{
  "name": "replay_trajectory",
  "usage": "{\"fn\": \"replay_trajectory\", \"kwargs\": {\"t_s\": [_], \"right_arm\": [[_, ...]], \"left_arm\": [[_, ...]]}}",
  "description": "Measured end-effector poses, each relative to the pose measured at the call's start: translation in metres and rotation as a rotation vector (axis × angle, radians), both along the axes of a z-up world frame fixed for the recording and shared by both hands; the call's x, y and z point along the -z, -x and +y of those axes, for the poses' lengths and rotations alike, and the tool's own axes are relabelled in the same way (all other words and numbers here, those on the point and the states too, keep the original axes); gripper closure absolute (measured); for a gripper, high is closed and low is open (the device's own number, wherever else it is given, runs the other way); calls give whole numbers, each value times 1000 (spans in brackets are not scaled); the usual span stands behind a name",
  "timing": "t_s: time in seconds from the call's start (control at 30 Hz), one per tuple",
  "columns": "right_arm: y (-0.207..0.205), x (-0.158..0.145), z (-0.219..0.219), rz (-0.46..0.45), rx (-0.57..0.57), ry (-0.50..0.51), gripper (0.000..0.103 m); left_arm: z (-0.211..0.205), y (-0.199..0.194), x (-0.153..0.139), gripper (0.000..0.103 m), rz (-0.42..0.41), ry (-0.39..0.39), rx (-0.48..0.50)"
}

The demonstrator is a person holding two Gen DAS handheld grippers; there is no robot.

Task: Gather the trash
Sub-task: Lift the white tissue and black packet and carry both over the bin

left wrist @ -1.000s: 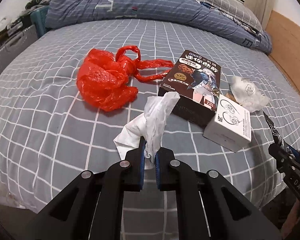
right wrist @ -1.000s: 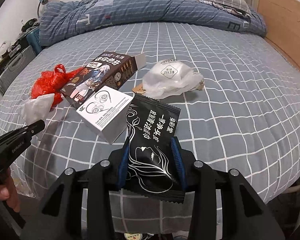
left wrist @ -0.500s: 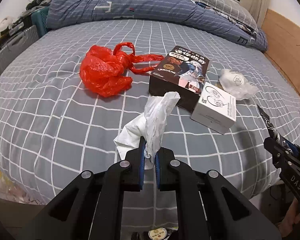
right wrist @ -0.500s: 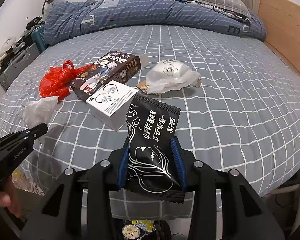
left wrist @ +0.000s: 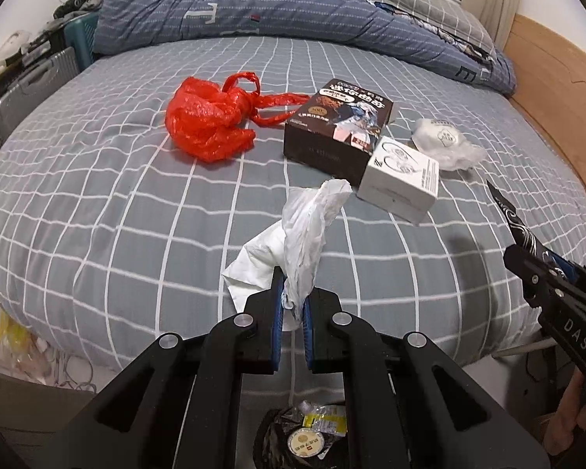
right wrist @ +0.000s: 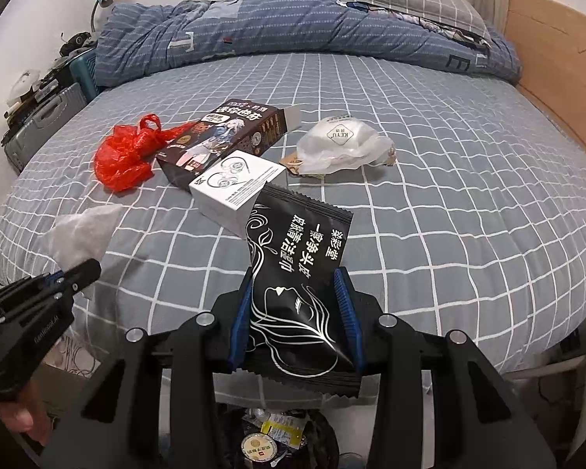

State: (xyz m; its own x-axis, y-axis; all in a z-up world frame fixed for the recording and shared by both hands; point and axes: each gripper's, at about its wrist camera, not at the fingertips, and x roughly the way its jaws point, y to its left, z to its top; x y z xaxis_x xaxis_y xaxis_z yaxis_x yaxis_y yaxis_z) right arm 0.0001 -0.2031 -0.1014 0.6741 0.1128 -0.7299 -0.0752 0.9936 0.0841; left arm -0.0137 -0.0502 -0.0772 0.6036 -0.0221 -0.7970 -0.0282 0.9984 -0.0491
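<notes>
My left gripper is shut on a crumpled white tissue, held off the bed's near edge. My right gripper is shut on a black snack wrapper with white print. On the grey checked bed lie a red plastic bag, a dark printed box, a white earphone box and a white mask in clear wrap. The same lie in the right wrist view: red bag, dark box, white box, mask. A bin with trash shows below the fingers.
A blue striped duvet and checked pillow lie at the bed's far side. A wooden bed frame runs along the right. A grey suitcase and clutter stand at the left. A hand holds the left gripper.
Both grippers have drawn back from the bed toward its near edge, each keeping its hold. The bin with trash has come into view below them.
</notes>
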Motion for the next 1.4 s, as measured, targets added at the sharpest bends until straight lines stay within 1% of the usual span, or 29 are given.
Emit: {"fn": "replay_trajectory", "kwargs": {"t_s": [0.53, 0.8, 1.23, 1.4], "right_arm": [[36, 2, 10, 1, -24, 10, 65], [55, 8, 7, 15, -24, 9, 65], [82, 13, 6, 28, -28, 11, 65], [91, 18, 8, 38, -34, 17, 65]], "left_arm": [[-2, 45, -1, 95, 0, 12, 8], [-8, 67, 5, 95, 16, 7, 25], [-8, 98, 11, 95, 41, 28, 27], [-9, 108, 18, 95, 63, 37, 29]]}}
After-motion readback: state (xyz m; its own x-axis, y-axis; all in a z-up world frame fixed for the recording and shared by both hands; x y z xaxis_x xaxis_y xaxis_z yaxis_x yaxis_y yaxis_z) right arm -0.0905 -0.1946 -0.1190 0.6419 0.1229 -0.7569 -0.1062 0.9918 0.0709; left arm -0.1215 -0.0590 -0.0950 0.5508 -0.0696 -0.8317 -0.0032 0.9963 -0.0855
